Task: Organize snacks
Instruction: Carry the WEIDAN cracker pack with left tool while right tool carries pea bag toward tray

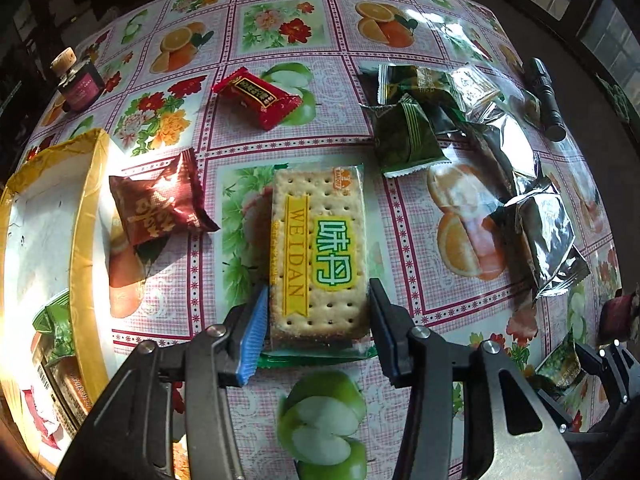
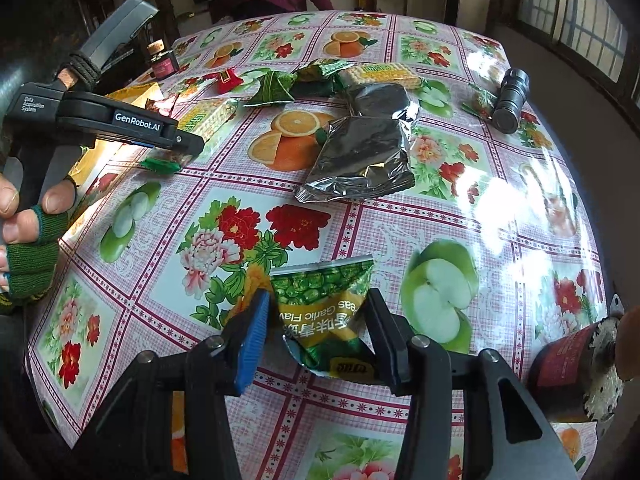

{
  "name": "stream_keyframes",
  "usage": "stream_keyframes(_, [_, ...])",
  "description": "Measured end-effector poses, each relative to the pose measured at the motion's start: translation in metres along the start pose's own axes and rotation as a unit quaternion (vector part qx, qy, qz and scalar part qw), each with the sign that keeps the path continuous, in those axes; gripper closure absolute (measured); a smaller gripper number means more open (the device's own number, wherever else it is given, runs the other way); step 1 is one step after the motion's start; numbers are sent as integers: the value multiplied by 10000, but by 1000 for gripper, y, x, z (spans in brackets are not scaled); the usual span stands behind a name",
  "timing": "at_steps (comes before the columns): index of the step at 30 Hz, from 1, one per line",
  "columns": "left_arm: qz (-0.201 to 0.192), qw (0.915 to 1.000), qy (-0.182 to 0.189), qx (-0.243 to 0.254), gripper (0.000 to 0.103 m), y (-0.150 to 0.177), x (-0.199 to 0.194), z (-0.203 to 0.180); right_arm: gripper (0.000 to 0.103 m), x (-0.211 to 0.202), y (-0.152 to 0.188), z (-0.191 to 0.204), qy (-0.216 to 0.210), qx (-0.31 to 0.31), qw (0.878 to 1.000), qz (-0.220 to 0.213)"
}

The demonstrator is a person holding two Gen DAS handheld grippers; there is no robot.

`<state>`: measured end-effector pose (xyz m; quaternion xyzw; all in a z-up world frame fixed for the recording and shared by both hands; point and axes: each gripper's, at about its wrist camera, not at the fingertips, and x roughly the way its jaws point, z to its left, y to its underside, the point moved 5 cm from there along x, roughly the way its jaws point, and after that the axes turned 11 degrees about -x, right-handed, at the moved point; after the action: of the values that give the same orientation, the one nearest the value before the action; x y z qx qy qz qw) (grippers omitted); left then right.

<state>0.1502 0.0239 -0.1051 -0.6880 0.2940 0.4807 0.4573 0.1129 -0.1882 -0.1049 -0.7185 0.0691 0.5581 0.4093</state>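
Observation:
In the left wrist view my left gripper (image 1: 318,312) has its jaws around the near end of a Weidan cracker pack (image 1: 318,252) lying on the table; the pads sit at its sides. A gold-rimmed box (image 1: 86,240) stands at the left with snacks inside. In the right wrist view my right gripper (image 2: 320,320) straddles a green garlic-pea packet (image 2: 326,304), jaws open, pads close to its sides. The left gripper (image 2: 160,136) shows there at the far left, over the cracker pack (image 2: 208,118).
Loose on the flowered tablecloth (image 1: 400,240): a dark red packet (image 1: 160,204), a red candy pack (image 1: 258,98), green packets (image 1: 404,140), silver foil packs (image 1: 536,216). A black flashlight (image 1: 546,98) and a small bottle (image 1: 78,80) stand far off. A red jar (image 2: 576,364) is at my right.

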Motion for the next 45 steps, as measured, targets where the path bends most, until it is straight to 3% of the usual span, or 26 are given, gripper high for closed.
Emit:
stream_keyframes(1, [5,10000,-76,32,38,-1,1,-1,44,0,1,2,3,-28,10000,18])
stream_keyframes(3, [9,9999,-150,-17,25,-5,8,-2,44,0,2,3,54,-89,9999,50])
stream_keyframes(5, [-94,9997,-236,-45,25,-6,11,-1,44,-2,4,1,30,-49,10000,49])
stream_keyframes(6, [-121,9997,-221,-53,25,-9,13,-2,44,-2,5,-1,26,-22,10000,34])
stream_keyframes(9, [-217,9995,-204,70,56,-7,7,-8,53,-4,7,-4,58,3,10000,-23])
stream_keyframes(10, [-165,9996,-191,100,56,-4,6,-9,64,-4,7,-6,121,16,9999,-14])
stream_keyframes(13, [-247,9993,-257,124,56,10,-1,-6,68,-7,7,-6,-147,183,9997,-105])
stream_keyframes(22, [-709,9968,-339,-133,56,45,-54,22,69,-30,-23,16,-428,209,9964,-703])
stream_keyframes(31, [-1152,9905,-609,-446,55,65,-100,71,69,-26,-55,69,-819,-280,9930,-799])
stream_keyframes(45, [-1282,9828,-738,-1104,55,77,-116,140,69,-19,-94,135,-1407,-667,9837,-901])
